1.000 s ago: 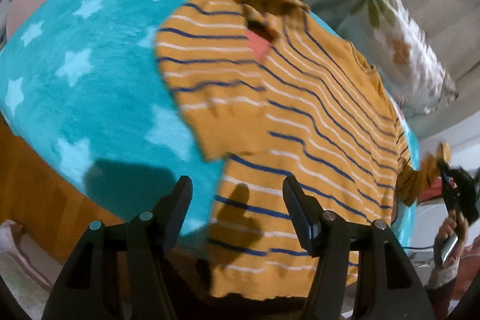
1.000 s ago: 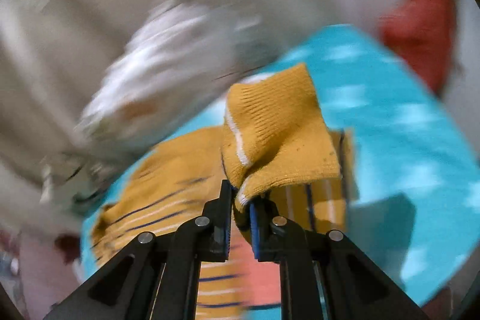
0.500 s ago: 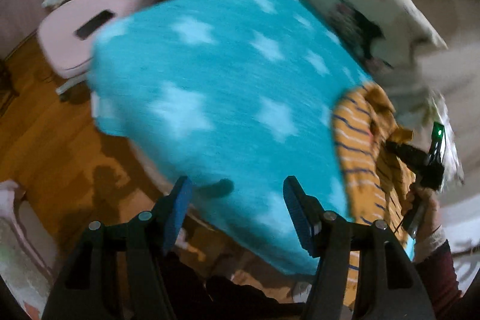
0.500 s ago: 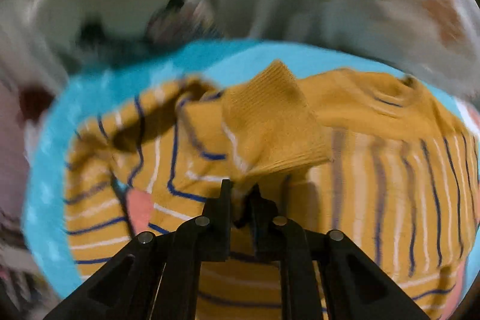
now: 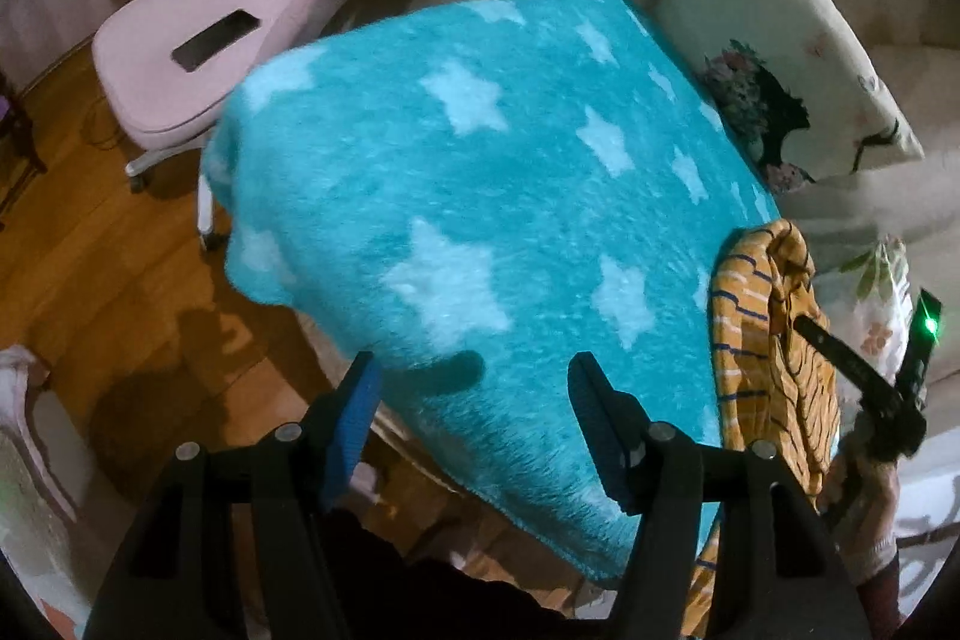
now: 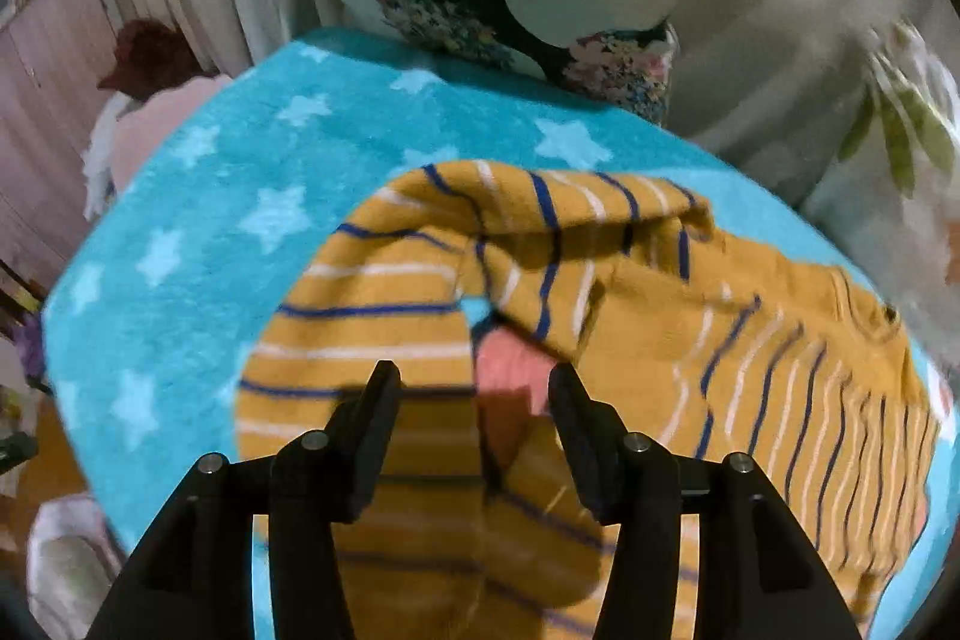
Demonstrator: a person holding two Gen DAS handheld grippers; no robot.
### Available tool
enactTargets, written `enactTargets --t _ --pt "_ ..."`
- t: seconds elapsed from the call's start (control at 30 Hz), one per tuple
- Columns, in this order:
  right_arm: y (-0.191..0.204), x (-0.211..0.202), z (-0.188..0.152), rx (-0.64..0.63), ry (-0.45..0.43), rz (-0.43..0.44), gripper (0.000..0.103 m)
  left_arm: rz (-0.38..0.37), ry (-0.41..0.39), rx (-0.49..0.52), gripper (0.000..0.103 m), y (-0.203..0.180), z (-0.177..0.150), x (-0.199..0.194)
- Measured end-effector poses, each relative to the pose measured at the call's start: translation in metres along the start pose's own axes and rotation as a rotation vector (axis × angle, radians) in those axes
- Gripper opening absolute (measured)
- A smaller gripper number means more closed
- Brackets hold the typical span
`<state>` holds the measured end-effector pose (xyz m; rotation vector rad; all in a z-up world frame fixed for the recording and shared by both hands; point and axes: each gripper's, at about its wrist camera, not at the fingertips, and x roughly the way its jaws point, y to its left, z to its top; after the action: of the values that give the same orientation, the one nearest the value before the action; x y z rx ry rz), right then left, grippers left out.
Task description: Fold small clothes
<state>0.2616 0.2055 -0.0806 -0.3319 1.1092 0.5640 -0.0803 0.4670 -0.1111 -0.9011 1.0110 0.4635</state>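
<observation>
Since the earlier frames the right gripper (image 6: 474,388) has let go of the sleeve it was pinching; its jaws have just been opening and are now standing apart w/ nothing clamped, hovering over the striped sweater (image 6: 600,340). That sleeve is now lying folded in across the body, prob the first fold. Left gripper (image 5: 474,388) has swung off the sweater and is now pointing at bare blanket (image 5: 480,172) near its front edge, jaws apart, holding nothing, likely just keeping out of the way.

The sweater is lying on the blanket's right side, seen in the left wrist view as a strip (image 5: 756,340) next to the person's hand. It's a mustard knit w/ thin blue + white stripes, soft and floppy, bunching at the fold; a pink patch (image 6: 510,370) is showing near the neck. Blanket is fluffy teal fleece w/ pale stars.
</observation>
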Motion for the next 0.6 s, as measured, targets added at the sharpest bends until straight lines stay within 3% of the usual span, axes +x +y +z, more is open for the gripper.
enactTargets --t 0.17,0.4,0.47,0.5,0.53,0.6 --pt "-0.001 -0.011 -0.034 0.077 0.062 0.071 0.056 -0.028 0.052 0.013 0.064 -0.007 0.007 0.019" --pt "0.018 0.013 -0.065 0.113 0.149 0.060 0.057 -0.055 0.085 0.084 0.064 -0.025 0.008 0.029" --pt "0.023 0.015 -0.068 0.100 0.138 0.031 0.057 -0.054 0.092 0.089 0.064 -0.024 0.007 0.030" --pt "0.026 0.014 -0.068 0.095 0.139 0.034 0.051 -0.053 0.096 0.086 0.064 -0.023 0.006 0.030" --pt "0.030 0.012 -0.069 0.088 0.139 0.043 0.029 -0.053 0.113 0.075 0.064 -0.021 0.006 0.031" --pt "0.039 0.008 -0.068 0.061 0.129 0.044 0.011 -0.046 0.117 0.060 0.064 -0.018 0.004 0.032"
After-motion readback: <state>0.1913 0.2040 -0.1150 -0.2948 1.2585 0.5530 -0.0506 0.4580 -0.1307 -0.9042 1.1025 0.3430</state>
